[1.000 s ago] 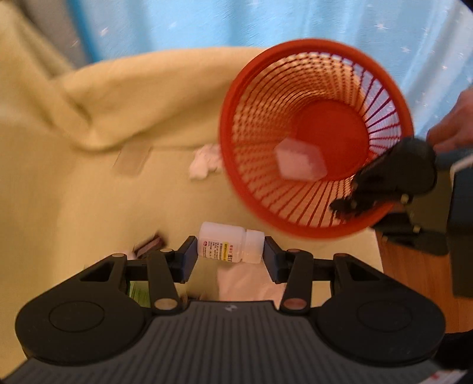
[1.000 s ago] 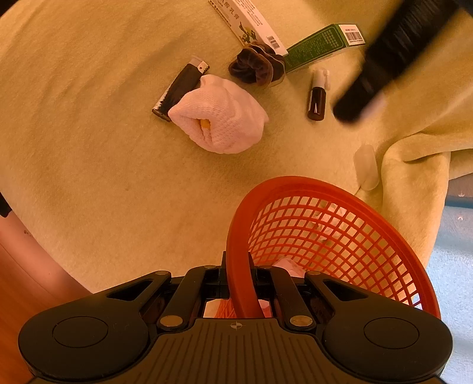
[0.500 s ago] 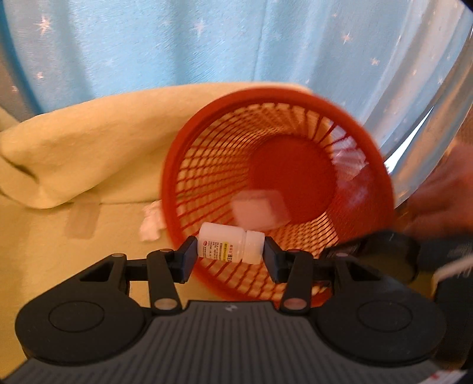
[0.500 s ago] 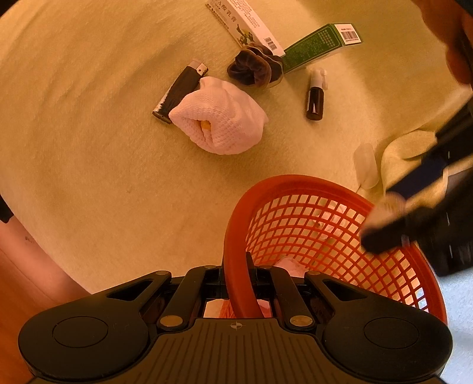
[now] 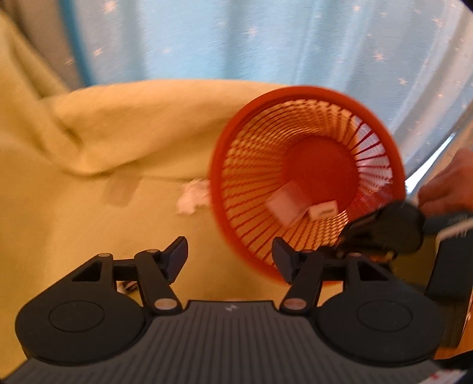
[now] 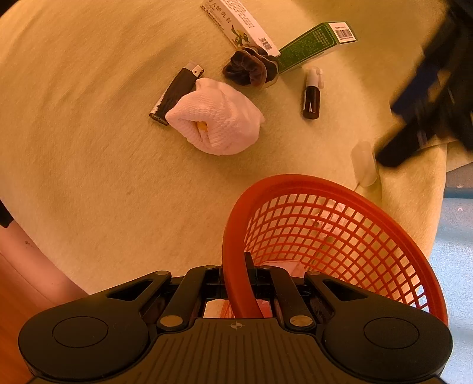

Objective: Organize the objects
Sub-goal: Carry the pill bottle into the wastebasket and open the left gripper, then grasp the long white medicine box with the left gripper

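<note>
My left gripper (image 5: 230, 257) is open and holds nothing, just left of the tilted orange mesh basket (image 5: 310, 89). Inside the basket lie a small white bottle (image 5: 323, 209) and a pale square packet (image 5: 285, 205). My right gripper (image 6: 236, 267) is shut on the basket's rim (image 6: 295, 180); it also shows as a dark shape (image 5: 384, 233) at the rim in the left wrist view. On the yellow cloth lie a rolled white sock (image 6: 215, 121), a black lighter (image 6: 177, 91), a dark scrunchie (image 6: 251, 69), a brown spray bottle (image 6: 312, 97), a white box (image 6: 239, 23) and a green box (image 6: 316, 41).
A clear plastic cap (image 6: 365, 162) lies by the basket. Crumpled white paper (image 5: 192, 198) sits left of the basket. A folded ridge of yellow cloth (image 5: 118, 127) and a blue starred curtain (image 5: 266, 38) stand behind. A person's hand (image 5: 446, 183) is at the right. The cloth's edge drops to wooden floor (image 6: 17, 295).
The left gripper opened and let go of the white bottle, which now lies in the basket. It then drew back left of the basket. The right gripper still holds the rim.
</note>
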{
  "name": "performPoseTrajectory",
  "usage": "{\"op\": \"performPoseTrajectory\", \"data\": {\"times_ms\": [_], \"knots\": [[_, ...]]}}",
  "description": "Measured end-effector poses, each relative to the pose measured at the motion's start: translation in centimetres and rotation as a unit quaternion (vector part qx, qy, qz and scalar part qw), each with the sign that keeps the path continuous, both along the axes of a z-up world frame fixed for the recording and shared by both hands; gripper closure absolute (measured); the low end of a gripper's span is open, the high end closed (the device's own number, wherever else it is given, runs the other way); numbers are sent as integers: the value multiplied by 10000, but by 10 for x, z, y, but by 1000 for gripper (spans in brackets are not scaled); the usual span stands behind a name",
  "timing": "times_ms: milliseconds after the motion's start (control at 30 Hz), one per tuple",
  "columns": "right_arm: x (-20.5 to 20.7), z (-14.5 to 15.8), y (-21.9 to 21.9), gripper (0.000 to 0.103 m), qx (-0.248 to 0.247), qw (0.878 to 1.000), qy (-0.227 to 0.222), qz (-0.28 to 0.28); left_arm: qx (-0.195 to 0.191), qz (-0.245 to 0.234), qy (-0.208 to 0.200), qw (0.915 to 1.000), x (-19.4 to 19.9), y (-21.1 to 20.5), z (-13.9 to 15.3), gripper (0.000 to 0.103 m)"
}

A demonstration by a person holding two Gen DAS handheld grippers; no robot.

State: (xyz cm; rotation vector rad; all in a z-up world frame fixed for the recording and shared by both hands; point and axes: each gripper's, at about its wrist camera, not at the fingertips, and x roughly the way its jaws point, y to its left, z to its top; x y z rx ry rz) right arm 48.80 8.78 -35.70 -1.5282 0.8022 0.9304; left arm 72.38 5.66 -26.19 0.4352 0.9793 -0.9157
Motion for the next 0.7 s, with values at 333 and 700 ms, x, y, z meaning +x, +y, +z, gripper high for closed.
{"op": "performPoseTrajectory", "data": {"times_ms": [333, 700], "knots": [[0, 0, 0, 101, -25, 10000, -2, 27, 404, 1074, 147, 9933, -21, 89, -17, 41], [2, 1, 1, 101, -59, 10000, 3, 30, 858, 1682, 292, 9816, -36, 143, -44, 41]]}}
